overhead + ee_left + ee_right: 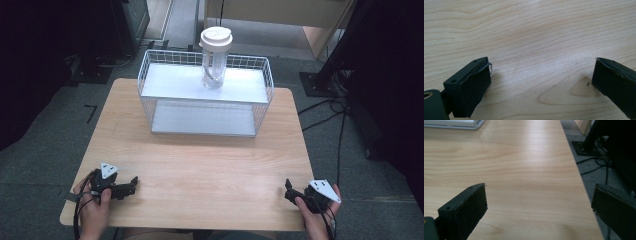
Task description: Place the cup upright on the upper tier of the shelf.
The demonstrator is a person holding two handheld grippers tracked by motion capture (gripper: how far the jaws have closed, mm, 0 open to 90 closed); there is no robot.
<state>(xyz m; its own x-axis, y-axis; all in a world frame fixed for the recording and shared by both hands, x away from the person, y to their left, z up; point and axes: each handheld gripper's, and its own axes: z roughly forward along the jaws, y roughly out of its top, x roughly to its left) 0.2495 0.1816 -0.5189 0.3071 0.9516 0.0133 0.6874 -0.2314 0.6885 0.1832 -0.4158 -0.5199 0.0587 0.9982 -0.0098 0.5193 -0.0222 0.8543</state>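
the clear plastic bottle (215,60) with the wide white lid (216,38) stands upright on the top shelf of the white wire rack (150,95) at the far side of the worktop (200,165), well apart from both grippers. it looks light and stiff, with smooth, likely slippery walls; something thin sits inside, too small to tell. the best hold would probably be across the straight body just below the lid, squeezed gently so it does not tip off the shelf. the left gripper (131,184) rests low at the near left edge, held in a hand (95,210), its jaws spread wide over bare wood. the right gripper (289,192) sits at the near right corner, jaws likewise wide apart, pointing up the worktop.
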